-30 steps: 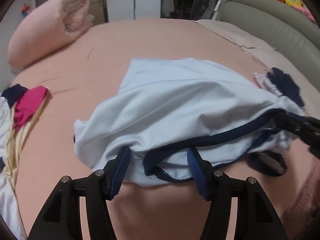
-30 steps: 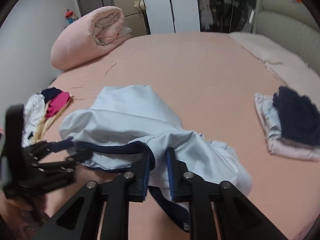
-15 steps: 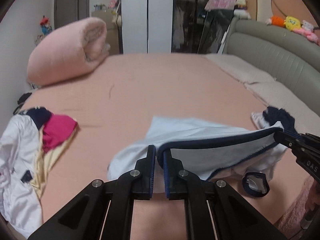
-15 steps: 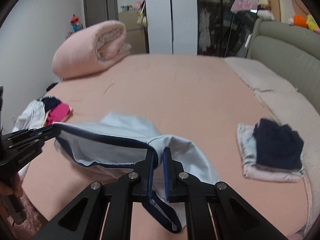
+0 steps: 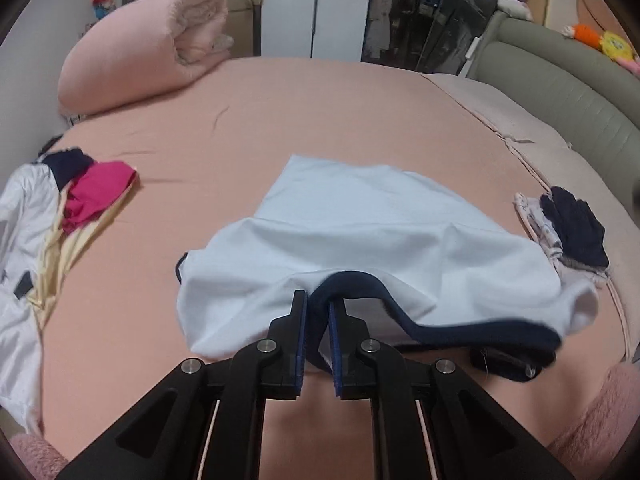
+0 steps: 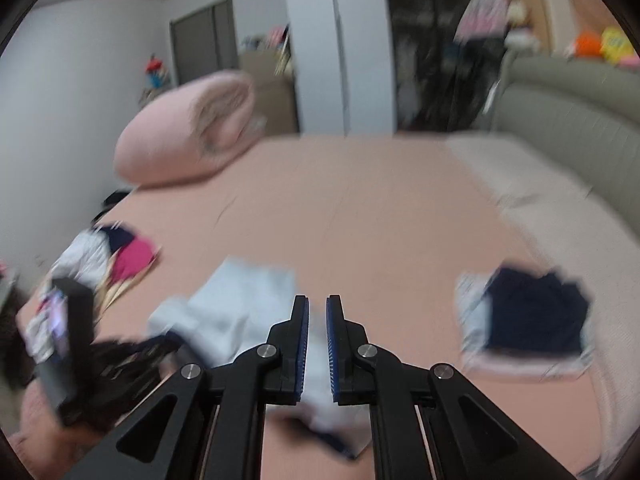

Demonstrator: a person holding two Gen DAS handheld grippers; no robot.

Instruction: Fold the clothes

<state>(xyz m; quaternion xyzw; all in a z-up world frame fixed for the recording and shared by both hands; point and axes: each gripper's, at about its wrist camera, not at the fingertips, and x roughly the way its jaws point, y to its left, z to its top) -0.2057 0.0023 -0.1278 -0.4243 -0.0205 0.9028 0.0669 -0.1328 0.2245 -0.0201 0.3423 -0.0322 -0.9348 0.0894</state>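
A light blue garment [image 5: 360, 232] with navy trim lies partly spread on the pink bed [image 5: 280, 120]. My left gripper [image 5: 318, 300] is shut on its navy hem, which loops up between the pads. The hem runs right to a dark shape [image 5: 504, 360] that looks like my other gripper's tip. The right wrist view is blurred. In it my right gripper [image 6: 317, 308] is shut, with pale blue cloth [image 6: 240, 308] pinched low between the fingers. The left gripper shows there as a dark blur [image 6: 120, 360].
A rolled pink duvet [image 5: 140, 48] lies at the far left of the bed. A loose clothes pile [image 5: 60, 208] sits at the left edge. A folded stack topped by a navy item [image 5: 572, 232] sits at the right. A grey-green headboard [image 5: 560, 92] curves behind it.
My left gripper has shut on the navy hem. Both grippers have risen with the garment, stretching the hem between them, and its far part now lies flatter on the bed.
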